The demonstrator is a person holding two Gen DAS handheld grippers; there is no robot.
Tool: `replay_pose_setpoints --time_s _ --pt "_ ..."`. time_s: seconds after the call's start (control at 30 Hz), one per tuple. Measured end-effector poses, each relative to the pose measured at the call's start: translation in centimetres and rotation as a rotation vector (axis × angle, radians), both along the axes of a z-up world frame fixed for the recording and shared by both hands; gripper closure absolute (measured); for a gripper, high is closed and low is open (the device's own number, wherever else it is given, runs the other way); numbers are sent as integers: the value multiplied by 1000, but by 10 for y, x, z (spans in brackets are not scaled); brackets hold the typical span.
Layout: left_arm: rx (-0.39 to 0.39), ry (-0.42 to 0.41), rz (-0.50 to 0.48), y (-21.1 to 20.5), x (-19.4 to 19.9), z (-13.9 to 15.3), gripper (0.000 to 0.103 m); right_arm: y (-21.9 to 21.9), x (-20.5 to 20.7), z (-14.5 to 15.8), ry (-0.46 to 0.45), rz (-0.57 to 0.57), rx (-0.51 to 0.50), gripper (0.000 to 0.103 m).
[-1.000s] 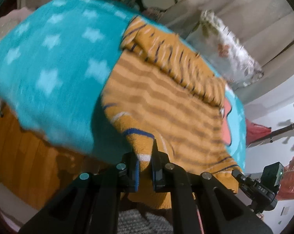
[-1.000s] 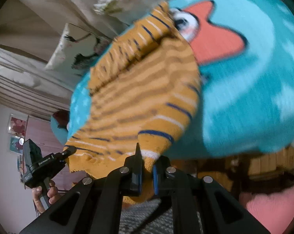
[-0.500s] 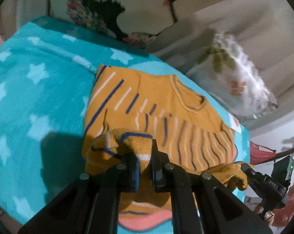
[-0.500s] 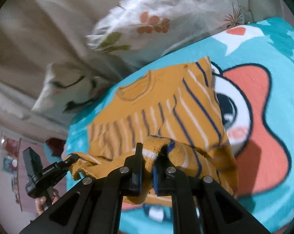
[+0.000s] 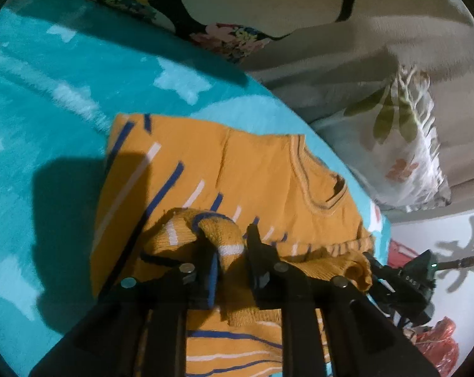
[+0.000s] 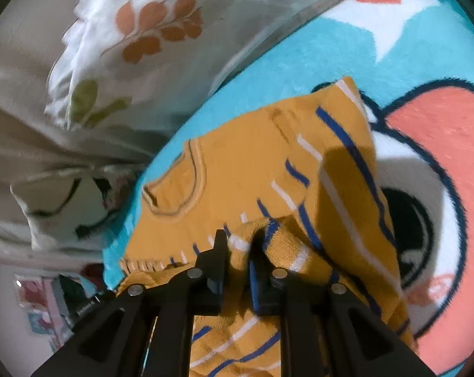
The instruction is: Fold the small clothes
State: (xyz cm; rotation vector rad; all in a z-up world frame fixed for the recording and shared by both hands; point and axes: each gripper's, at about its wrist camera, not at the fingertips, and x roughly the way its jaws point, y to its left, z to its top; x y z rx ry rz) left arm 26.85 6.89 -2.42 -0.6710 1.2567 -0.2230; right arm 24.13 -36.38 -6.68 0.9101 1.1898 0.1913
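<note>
An orange knit sweater (image 5: 237, 176) with blue and white stripes lies on a teal star blanket (image 5: 48, 100), neckline toward the pillows. My left gripper (image 5: 230, 251) is shut on the sweater's hem corner and holds it over the chest. My right gripper (image 6: 238, 248) is shut on the other hem corner of the sweater (image 6: 252, 169), also carried over the body. The right gripper also shows at the right edge of the left wrist view (image 5: 403, 279). The fold hides the lower part of the sweater.
A white leaf-print pillow (image 5: 406, 157) and a bird-print cushion (image 5: 262, 6) lie beyond the neckline. The blanket (image 6: 346, 47) carries a large cartoon face with a coral patch (image 6: 441, 144) to the right of the sweater.
Both grippers have carried the hem forward over the sweater's body toward the neckline. The sweater has gone from hanging off the bed edge to lying folded on the blanket.
</note>
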Motion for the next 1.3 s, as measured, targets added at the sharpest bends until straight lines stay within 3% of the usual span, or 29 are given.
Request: replay_pose_setpoints --time_s 0.1,0.17,0.37,0.43,0.53,0.7,0.87,1.0,1.07,1.1,1.13,1.17,1.23,1.3 --pt "-120 -2 48 9 5 -2 69 -7 7 -4 1 -48 84 69" --pt "-161 -5 81 14 8 -1 65 -12 8 -5 -1 -76 126 62" --pt "-158 -24 116 20 11 7 58 -24 14 5 -22 -121 118 55" --pt "-123 -52 149 25 11 14 51 -29 14 14 -42 -126 107 53" --pt "-77 -70 170 34 10 27 49 -31 11 30 -78 -115 64 52" --pt "66 -122 45 7 6 45 49 -20 4 51 -104 -47 -55 52" --pt "214 -147 -173 -42 -6 32 49 19 -2 46 -96 115 -255 52" --pt "364 -149 -204 -54 -3 10 49 48 6 34 -78 193 -553 51" --pt "424 -138 -205 -53 3 -1 49 58 11 28 -85 222 -623 51" --pt "447 -136 -212 -53 4 -5 50 65 14 25 -81 255 -658 56" --pt "470 -139 -218 -53 5 -8 53 70 15 21 -73 283 -713 80" --pt "502 -150 -225 -55 6 -10 54 73 17 18 -57 298 -793 89" --pt "547 -166 -234 -59 7 -12 55 69 22 14 -48 292 -884 100" --pt "565 -172 -225 -59 9 -14 55 56 29 12 -20 238 -924 101"
